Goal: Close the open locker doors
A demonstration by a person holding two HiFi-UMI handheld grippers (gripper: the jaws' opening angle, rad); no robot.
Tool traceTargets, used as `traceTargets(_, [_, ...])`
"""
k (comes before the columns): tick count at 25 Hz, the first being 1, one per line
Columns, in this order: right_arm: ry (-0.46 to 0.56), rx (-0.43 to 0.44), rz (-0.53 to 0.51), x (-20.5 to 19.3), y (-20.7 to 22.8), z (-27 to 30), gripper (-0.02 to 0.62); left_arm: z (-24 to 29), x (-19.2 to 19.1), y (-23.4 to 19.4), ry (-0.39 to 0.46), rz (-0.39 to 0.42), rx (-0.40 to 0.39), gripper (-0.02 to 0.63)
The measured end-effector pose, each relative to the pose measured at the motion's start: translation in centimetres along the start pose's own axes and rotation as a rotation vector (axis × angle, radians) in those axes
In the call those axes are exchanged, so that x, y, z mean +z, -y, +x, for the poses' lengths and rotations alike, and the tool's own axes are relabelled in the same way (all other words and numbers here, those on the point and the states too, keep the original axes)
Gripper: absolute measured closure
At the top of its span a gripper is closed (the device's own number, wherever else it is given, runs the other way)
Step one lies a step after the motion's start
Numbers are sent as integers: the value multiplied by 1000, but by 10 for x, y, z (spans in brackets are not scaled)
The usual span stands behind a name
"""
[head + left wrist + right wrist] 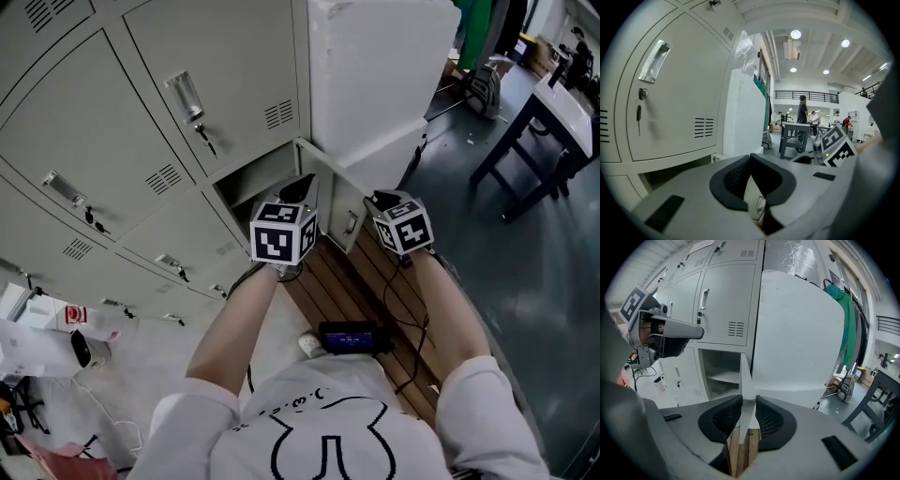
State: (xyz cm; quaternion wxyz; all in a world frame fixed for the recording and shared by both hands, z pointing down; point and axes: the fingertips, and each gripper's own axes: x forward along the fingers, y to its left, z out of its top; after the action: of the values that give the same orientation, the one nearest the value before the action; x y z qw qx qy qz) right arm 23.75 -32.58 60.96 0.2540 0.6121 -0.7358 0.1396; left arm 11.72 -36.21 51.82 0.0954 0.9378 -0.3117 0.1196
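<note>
Both grippers before the pale grey metal lockers (216,47).
The left gripper (750,164) keeps its fingers pressed together, empty; the right gripper (748,404) holds in its fingers the thin edge of the open grey metal locker door (745,380), in the rightmost column.

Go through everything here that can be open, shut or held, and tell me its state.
Lower locker door: open, swung out.
Upper locker door: closed, key hanging in its lock.
Left gripper: shut, empty.
Right gripper: shut on the lower locker door's edge.
</note>
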Motion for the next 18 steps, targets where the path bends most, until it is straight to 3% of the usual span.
traceTargets(7, [4, 66, 26, 3, -41, -7, 508, -28, -6, -13, 1, -7, 22, 581])
traceTargets(18, [17, 184, -43, 21, -118, 2, 506, -75, -16, -53, 15, -45, 96, 582])
